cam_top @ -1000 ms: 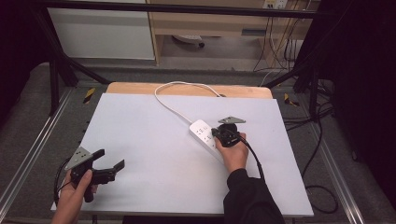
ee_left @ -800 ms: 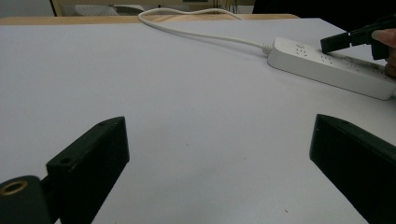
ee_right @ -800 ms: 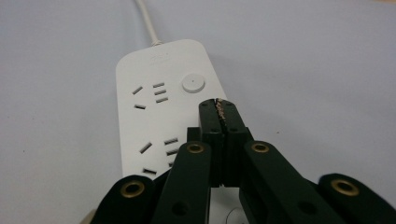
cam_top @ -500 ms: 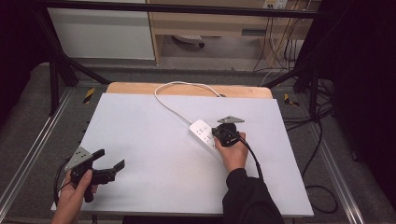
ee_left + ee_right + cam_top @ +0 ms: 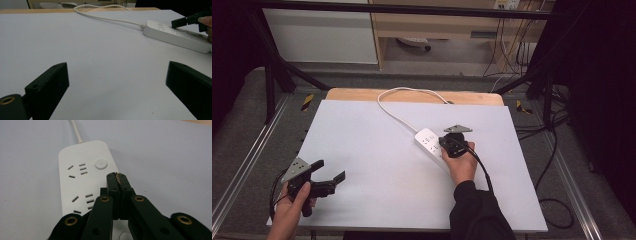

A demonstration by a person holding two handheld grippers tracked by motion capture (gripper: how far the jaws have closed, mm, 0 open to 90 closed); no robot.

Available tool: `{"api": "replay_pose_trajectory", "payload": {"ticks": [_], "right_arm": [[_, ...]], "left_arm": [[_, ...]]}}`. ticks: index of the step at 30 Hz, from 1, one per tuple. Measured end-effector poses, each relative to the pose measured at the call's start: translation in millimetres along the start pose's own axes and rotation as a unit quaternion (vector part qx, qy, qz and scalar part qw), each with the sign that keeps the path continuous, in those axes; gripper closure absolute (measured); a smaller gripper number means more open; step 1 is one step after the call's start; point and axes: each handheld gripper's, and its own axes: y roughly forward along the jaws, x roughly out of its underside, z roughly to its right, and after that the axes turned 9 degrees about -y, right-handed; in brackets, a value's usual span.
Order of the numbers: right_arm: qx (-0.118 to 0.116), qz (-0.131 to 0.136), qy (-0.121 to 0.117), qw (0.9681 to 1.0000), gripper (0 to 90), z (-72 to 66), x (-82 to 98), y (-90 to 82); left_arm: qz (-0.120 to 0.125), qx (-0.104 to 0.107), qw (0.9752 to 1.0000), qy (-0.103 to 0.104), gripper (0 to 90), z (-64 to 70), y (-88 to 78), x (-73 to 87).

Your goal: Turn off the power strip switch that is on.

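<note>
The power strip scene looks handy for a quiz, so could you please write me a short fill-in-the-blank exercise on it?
1. The right gripper hovers over the white power strip with its jaws ____.
2. The left gripper sits near the table's left front corner with its jaws ____.
3. The round button on the power strip lies at the end where the ____ comes out.
4. The table top is covered in a sheet coloured ____.

Missing words: shut; open; cable; white

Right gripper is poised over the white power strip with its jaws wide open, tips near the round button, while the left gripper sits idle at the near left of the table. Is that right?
Not quite: the right gripper has its jaws shut, pressed together with nothing between them, as the right gripper view shows. The rest holds: its tips hover over the white power strip near the round button, and the left gripper sits at the near left.
</note>
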Motion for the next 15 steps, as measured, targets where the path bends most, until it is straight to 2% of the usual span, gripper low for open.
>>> {"api": "replay_pose_trajectory", "payload": {"ticks": [7, 15], "right_arm": [[0.003, -0.001, -0.005, 1.0000, 90.0, -0.9, -0.2, 0.0], [0.000, -0.001, -0.001, 1.0000, 90.0, -0.1, -0.2, 0.1]], "left_arm": [[0.000, 0.000, 1.0000, 0.000, 4.4, 0.2, 0.0, 0.0], [0.000, 0.000, 1.0000, 0.000, 4.5, 0.3, 0.0, 0.0]]}}
